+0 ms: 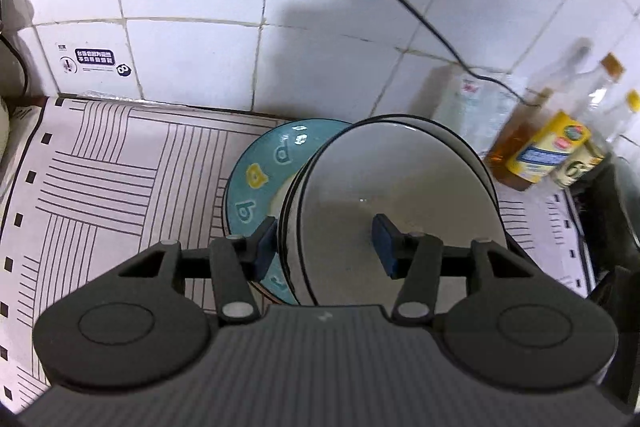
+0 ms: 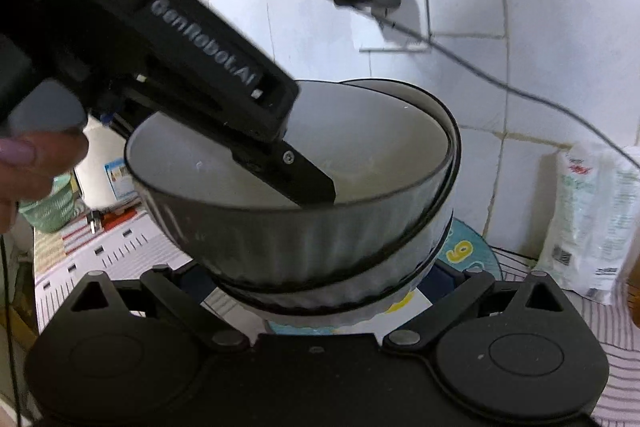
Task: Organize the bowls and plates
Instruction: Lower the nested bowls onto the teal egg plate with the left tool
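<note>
The left gripper (image 1: 326, 241) stands with its blue pads apart, one outside the wall and one inside the top bowl (image 1: 396, 203), straddling the rim without visibly pinching it; that bowl sits tilted in a lower bowl (image 2: 344, 291), and the pair rests on the teal plate (image 1: 256, 179) on the striped mat (image 1: 100, 179) by the tiled wall. The step in hand appears to be nesting the bowls, so the sound way is to let the upper one settle level and centred before drawing the fingers straight up off the rim, since a sideways pull could drag the stack across the plate. The left wrist view shows the pad positions, the plate's letter pattern and the bottles (image 1: 552, 147) just beside the stack, a hazard for any swing to that side. The right wrist view alone shows that there are two ribbed bowls, the top one skewed. The right gripper (image 2: 320, 287) has its fingers spread either side of the lower bowl, though the pads are hidden, so contact cannot be told
</note>
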Demonstrator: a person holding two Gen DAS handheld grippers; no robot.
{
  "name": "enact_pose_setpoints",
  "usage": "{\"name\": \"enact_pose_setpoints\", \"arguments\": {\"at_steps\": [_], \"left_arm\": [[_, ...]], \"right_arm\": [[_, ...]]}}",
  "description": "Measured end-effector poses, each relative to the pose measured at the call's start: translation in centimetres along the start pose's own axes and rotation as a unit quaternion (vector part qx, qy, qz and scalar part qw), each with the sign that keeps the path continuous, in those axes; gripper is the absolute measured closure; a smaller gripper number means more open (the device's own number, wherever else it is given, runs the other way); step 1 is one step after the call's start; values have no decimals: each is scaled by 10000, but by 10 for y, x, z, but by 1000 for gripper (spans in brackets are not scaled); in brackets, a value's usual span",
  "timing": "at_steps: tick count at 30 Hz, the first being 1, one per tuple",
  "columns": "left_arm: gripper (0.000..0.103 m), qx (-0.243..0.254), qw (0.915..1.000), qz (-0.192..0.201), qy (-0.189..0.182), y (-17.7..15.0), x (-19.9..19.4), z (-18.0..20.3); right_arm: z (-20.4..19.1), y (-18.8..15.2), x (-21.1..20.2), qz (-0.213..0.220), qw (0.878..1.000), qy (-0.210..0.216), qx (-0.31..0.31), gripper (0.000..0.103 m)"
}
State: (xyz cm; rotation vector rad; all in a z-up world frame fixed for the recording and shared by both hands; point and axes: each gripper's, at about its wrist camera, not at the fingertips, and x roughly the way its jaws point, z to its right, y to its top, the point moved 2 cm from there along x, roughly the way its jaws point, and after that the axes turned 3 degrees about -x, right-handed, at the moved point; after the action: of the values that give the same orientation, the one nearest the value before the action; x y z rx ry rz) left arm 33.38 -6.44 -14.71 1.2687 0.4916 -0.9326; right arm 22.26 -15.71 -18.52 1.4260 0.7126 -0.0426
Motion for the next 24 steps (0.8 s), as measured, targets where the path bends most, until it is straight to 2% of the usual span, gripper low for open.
{"name": "enact_pose_setpoints", "arguments": {"at_steps": [3, 12, 24], "left_arm": [[53, 7, 9999, -37, 143, 4, 12, 0], [53, -267, 9994, -198, 58, 7, 51, -7], [51, -485, 9980, -412, -8, 10, 75, -14]], "right_arm": [[7, -4, 12, -14, 9999, 113, 31, 1], [27, -15, 41, -328, 9992, 234, 19, 1], [31, -24, 58, -702, 9974, 166, 23, 1]]}}
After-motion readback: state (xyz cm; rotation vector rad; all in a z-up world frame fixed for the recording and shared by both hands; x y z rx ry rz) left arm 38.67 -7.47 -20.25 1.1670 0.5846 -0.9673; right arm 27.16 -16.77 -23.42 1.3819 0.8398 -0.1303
